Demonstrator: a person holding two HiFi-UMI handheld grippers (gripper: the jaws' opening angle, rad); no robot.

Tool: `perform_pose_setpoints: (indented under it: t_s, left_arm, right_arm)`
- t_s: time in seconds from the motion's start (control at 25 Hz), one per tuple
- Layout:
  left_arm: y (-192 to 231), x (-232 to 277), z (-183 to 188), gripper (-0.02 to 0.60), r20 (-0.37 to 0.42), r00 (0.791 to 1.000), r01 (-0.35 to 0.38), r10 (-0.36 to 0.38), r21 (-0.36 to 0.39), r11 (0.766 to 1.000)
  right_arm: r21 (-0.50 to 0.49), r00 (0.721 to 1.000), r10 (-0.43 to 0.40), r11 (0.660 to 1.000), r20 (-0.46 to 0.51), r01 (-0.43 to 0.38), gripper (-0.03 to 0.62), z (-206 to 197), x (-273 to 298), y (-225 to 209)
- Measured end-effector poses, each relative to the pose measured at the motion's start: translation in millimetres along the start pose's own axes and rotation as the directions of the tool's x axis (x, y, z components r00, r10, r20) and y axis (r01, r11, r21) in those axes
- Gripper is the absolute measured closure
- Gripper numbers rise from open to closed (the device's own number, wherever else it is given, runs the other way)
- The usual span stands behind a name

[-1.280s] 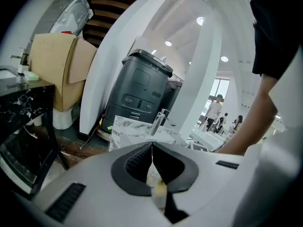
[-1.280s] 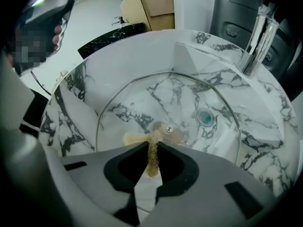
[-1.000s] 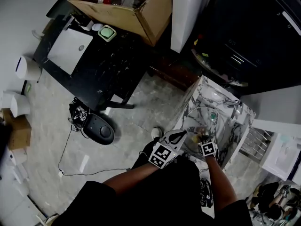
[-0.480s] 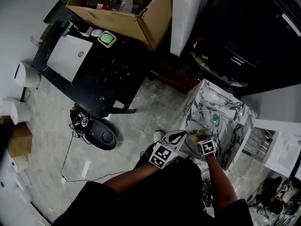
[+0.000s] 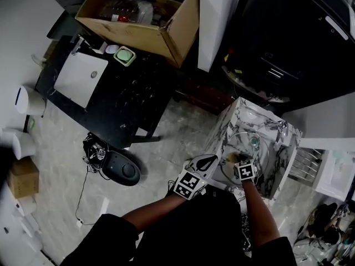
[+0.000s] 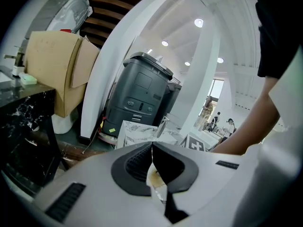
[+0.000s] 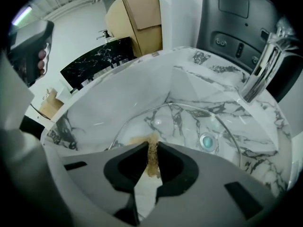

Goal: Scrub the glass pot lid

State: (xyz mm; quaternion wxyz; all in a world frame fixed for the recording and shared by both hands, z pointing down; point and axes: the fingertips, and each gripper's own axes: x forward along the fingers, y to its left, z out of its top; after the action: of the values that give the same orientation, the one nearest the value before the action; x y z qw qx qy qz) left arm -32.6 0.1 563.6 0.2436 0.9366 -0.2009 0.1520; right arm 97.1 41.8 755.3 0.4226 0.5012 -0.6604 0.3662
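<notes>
The glass pot lid [image 7: 189, 119] stands in the marble sink [image 7: 118, 89], a clear dome with a thin rim; the head view shows the glass lid [image 5: 250, 148] in the basin. My right gripper [image 7: 151, 150] is shut on a tan scrub pad [image 7: 152, 161], which is pressed on the lid's near side. My left gripper [image 6: 152, 148] is shut at the lid's left edge, with a thin pale rim pinched between its jaws. From above, the left gripper [image 5: 206, 160] and right gripper [image 5: 237, 160] sit side by side at the sink's front edge.
A chrome tap [image 7: 262, 65] rises at the sink's right, and a teal round drain piece [image 7: 207, 141] shows through the glass. Behind the sink stands a dark grey bin [image 6: 142, 93]. A cardboard box [image 5: 144, 15] rests on a black table [image 5: 122, 82].
Both grippers stay at the sink's front edge with the same holds. The head camera has drifted a little, shifting the whole scene in the picture.
</notes>
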Motion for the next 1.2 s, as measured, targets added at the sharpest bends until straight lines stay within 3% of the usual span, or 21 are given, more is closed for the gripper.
perform_pose_setpoints:
  t_s: [0.28,0.44,0.68,0.8,1.0,1.2]
  left_arm:
    - [0.4,4.4,3.5,0.565,0.02,0.999,0.031,-0.031,-0.022,0.999]
    - [-9.7,6.7,8.6,0.565,0.028,0.998,0.057,-0.057,0.021,0.998]
    - [-36.8,-12.1,10.2,0.565,0.074,0.997,0.021,-0.023,0.029,0.999]
    - [-55.0,-31.7,9.6,0.565,0.098,0.995,-0.028,0.026,0.019,0.999]
    - [-108.7,-67.8,30.3,0.565,0.152,0.987,-0.077,0.057,0.124,0.989]
    - [-188.1,-93.4,26.0,0.565,0.136,0.99,-0.053,0.037,0.117,0.992]
  right_arm:
    - [0.07,0.99,-0.091,0.994,0.106,0.084,0.533,16.1,-42.0,-7.2]
    - [0.196,0.958,-0.163,0.974,0.238,0.117,0.533,24.2,-85.3,-7.6]
    - [0.426,0.859,-0.26,0.903,0.44,0.055,0.533,25.0,-162.6,0.2]
    - [0.473,0.797,-0.305,0.881,0.522,0.027,0.533,16.2,-214.4,10.7]
    - [0.457,0.678,-0.31,0.889,0.666,-0.042,0.533,7.4,-303.4,39.1]
    - [0.405,0.631,-0.319,0.914,0.707,0.008,0.533,-34.3,-370.4,70.6]
